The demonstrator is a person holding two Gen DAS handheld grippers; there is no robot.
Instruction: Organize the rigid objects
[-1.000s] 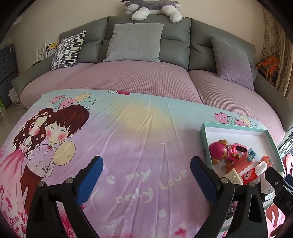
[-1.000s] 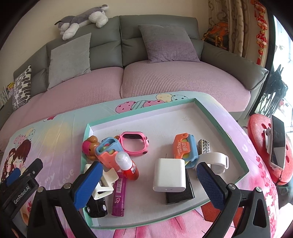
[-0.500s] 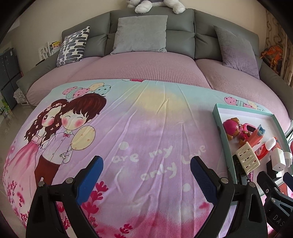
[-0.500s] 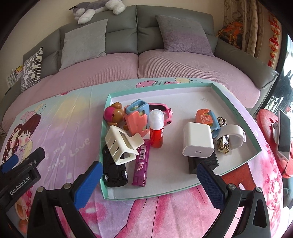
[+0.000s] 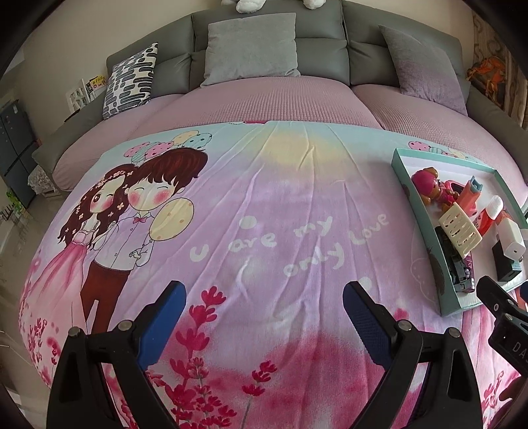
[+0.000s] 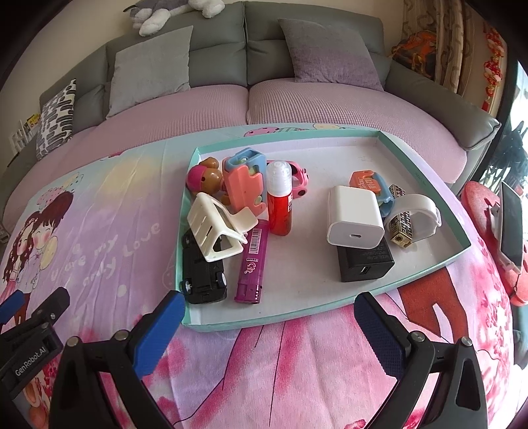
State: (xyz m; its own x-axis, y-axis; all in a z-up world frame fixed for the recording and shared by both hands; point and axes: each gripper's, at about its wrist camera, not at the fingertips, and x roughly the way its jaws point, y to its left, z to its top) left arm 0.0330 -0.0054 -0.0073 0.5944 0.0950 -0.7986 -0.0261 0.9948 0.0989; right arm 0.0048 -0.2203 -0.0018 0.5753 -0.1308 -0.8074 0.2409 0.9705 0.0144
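Note:
A teal-rimmed tray (image 6: pixel 425 171) lies on the cartoon blanket (image 5: pixel 264 211) and holds several small objects: a white hair claw (image 6: pixel 214 227), a black toy car (image 6: pixel 201 274), a purple lighter (image 6: pixel 252 264), a red glue bottle (image 6: pixel 279 201), a white charger (image 6: pixel 354 216), a black charger (image 6: pixel 366 262) and a white ring (image 6: pixel 419 217). My right gripper (image 6: pixel 269 326) is open and empty, just in front of the tray's near edge. My left gripper (image 5: pixel 264 316) is open and empty over bare blanket, left of the tray (image 5: pixel 429 264).
A grey sofa with pink seat covers (image 5: pixel 264 99) and cushions stands behind the blanket. A red stool with a phone (image 6: pixel 510 224) is at the right. A plush dog (image 6: pixel 171 13) lies on the sofa back.
Both grippers have drawn back toward me and lifted; the tray and blanket show farther off and more fully. Both stay open.

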